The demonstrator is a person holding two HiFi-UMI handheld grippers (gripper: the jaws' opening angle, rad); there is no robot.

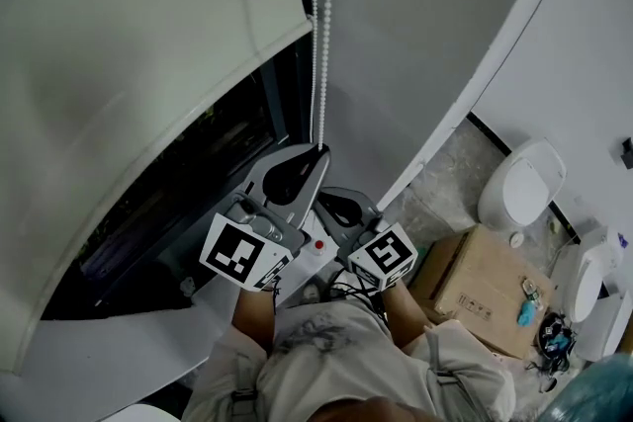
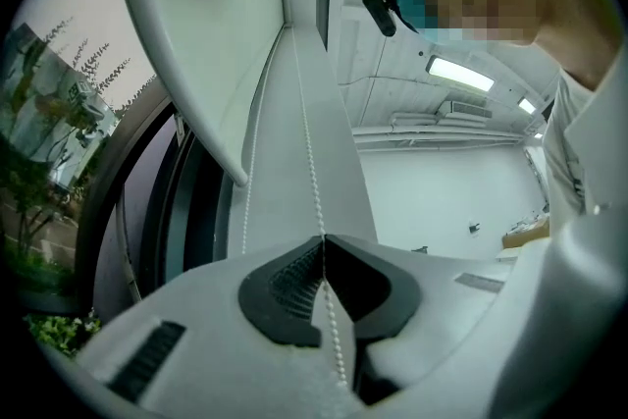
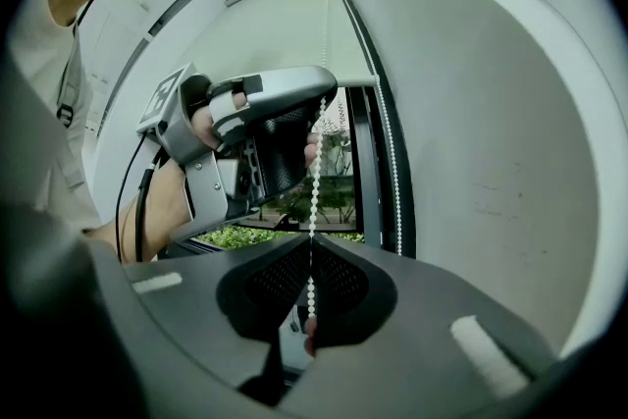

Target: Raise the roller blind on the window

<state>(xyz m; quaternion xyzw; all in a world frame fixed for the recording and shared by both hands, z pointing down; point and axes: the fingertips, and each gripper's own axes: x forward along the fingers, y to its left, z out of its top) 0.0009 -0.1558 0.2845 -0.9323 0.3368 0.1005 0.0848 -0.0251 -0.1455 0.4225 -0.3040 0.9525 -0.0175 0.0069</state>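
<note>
Roller blind (image 1: 129, 44) fills the upper left of your head view. Its bottom edge slants across the window (image 1: 198, 163), leaving a band of dark glass bare beneath it. The bead chain (image 1: 318, 35) hangs at the blind's right edge, between the blind and the white wall (image 1: 425, 44), and both of your tools are on it.

Your left gripper (image 1: 318, 149) is the upper one. Its jaws are pinched together on the chain, and in the left gripper view the beads (image 2: 306, 142) come down from above, pass through the closed tips (image 2: 322, 236) and run on below them. A second strand (image 2: 250, 172) hangs free to the left of the tips, nearer the window frame, and touches neither jaw.

Your right gripper (image 3: 310, 238) sits just below the left, also clamped tight on the same strand. In the right gripper view the chain (image 3: 314, 174) runs straight from the left gripper's tips (image 3: 324, 88) down into the seam of the right jaws, and a few beads show behind the pads. The free strand (image 3: 391, 162) hangs to the right of it along the frame.

The blind itself is up and to the left of both tools, well apart from them. A cardboard box (image 1: 475, 296) sits on the floor to your right.
</note>
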